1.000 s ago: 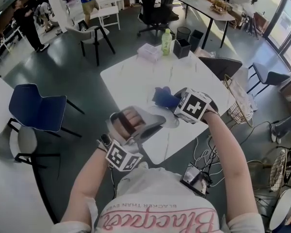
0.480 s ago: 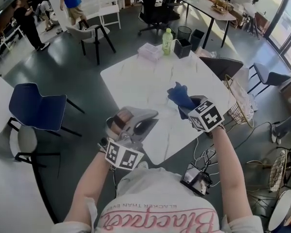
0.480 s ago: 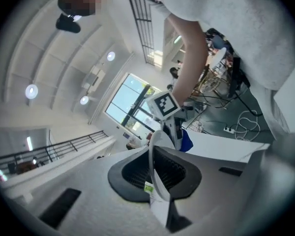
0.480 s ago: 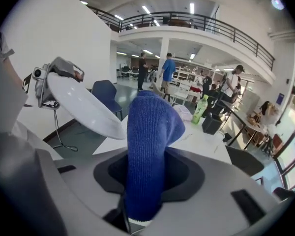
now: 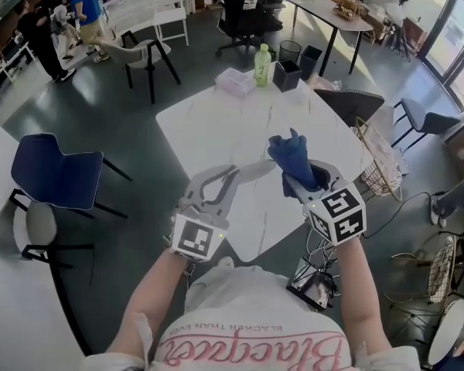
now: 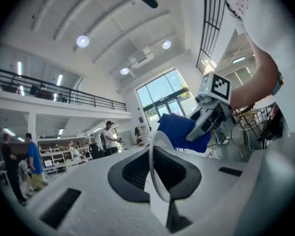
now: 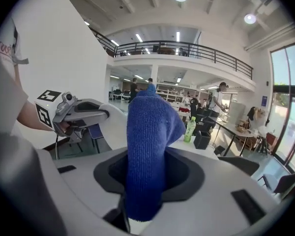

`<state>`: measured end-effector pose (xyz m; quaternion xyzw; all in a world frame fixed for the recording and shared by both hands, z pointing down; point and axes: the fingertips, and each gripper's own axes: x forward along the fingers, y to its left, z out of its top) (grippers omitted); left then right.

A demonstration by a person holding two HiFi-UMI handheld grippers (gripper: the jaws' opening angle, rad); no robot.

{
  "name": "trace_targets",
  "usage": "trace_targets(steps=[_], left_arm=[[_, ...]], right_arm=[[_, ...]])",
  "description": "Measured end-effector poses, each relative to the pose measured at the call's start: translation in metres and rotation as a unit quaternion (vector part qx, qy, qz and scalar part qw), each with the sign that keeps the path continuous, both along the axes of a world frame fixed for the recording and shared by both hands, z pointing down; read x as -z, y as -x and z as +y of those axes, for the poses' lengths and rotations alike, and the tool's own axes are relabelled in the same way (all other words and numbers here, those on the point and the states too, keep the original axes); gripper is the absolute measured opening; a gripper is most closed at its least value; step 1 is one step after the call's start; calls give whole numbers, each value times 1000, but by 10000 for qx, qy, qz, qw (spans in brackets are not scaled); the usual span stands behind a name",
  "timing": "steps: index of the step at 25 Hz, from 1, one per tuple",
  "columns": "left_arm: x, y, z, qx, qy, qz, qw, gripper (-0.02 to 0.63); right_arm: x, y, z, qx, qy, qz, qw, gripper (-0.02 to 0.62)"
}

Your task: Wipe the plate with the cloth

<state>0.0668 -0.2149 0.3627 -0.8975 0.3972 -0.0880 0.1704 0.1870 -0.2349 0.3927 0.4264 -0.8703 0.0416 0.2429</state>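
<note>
The left tool is pressed onto the rim of the plate. In the left gripper view the white plate stands edge-on between the jaws, and its rim runs up toward 12 o'clock. In the head view the plate reaches from this tool toward 2 o'clock, clear of the worktop.

The right tool is pinching the cloth. The blue cloth fills the gap between its jaws. From there it stands up in a bunched column toward 12 o'clock, with a rounded top that leans to 1 o'clock. A short end hangs below the jaws at 6 o'clock.

In the head view the right tool is at 3 o'clock of the left tool, and both are held in the air over the near edge of the worktop. The cloth is just beside the far end of the plate, at its 3 o'clock. Whether the two touch cannot be told. In the left gripper view the cloth shows behind the top of the plate, at 1 o'clock. In the right gripper view the left tool and plate sit at 10 o'clock of the cloth.

At the far side of the worktop, at 12 o'clock, stand a green bottle, a black holder at its 3 o'clock and a pale pack at its 8 o'clock. A blue chair is on the floor at 9 o'clock.
</note>
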Motion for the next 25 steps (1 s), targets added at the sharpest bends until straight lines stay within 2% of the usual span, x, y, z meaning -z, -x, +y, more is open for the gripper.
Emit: trace_targets(steps=[3, 6, 8, 11, 17, 19, 25], left_arm=[[2, 5, -8, 145, 426, 651, 9969, 18], [3, 15, -18, 387, 909, 1371, 9856, 18], [3, 22, -24, 577, 1092, 1666, 9782, 18], [0, 30, -29, 875, 1260, 1813, 9714, 18], [-8, 41, -33, 1203, 1781, 2389, 9469, 18], [-7, 40, -33, 1221, 1823, 2430, 9449, 18], [-5, 34, -32, 1223, 1773, 2366, 9474, 18]], right_arm=[[7, -1, 3, -183, -96, -214, 9996, 137], [13, -1, 4, -426, -225, -486, 9977, 137], [16, -3, 5, -602, -274, -685, 9955, 137], [17, -6, 9, -768, -230, -968, 9921, 137], [11, -4, 16, -919, -125, -1190, 9886, 137], [12, -2, 16, -950, -156, -1199, 9881, 137], [11, -3, 16, -1145, -227, -1134, 9867, 135]])
